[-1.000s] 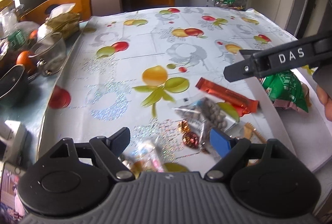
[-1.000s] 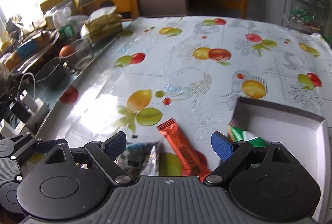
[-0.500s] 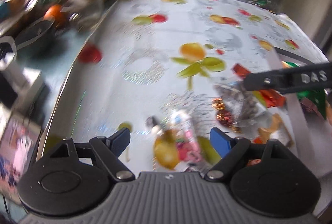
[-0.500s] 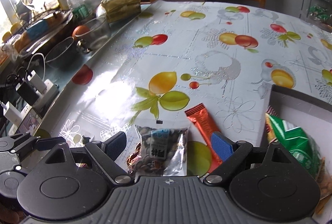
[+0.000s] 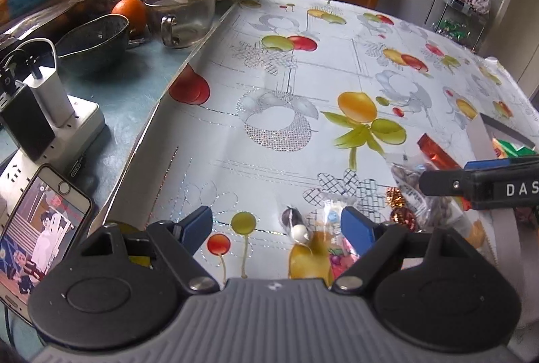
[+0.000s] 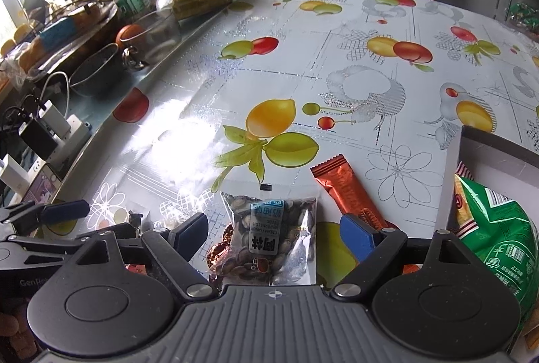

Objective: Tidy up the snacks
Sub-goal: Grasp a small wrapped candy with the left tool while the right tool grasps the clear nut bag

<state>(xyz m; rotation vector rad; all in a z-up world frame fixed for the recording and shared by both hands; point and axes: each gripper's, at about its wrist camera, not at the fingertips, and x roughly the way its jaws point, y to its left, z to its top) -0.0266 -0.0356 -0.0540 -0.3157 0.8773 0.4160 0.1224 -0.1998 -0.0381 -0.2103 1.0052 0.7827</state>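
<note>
Green bag [image 6: 495,238] already in box [image 6: 485,144], right edge. Seed packet [image 6: 269,235], orange bar [image 6: 347,191], possibly candies [image 5: 316,228] remain, lower centre. Left gripper [image 5: 276,226] open; right gripper [image 6: 274,230] closing, not yet gripping packet.

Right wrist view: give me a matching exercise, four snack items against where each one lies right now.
Things:
1. clear seed packet
2. orange-red bar
3. green bag
4. glass mug

Places:
A. inside the grey box at the right edge
B. off the fruit-print cloth, among the clutter on the left
C. on the cloth between the right gripper's fingers
D. on the cloth between the packet and the box wall

Pairs: 1-C, 2-D, 3-A, 4-B
</note>
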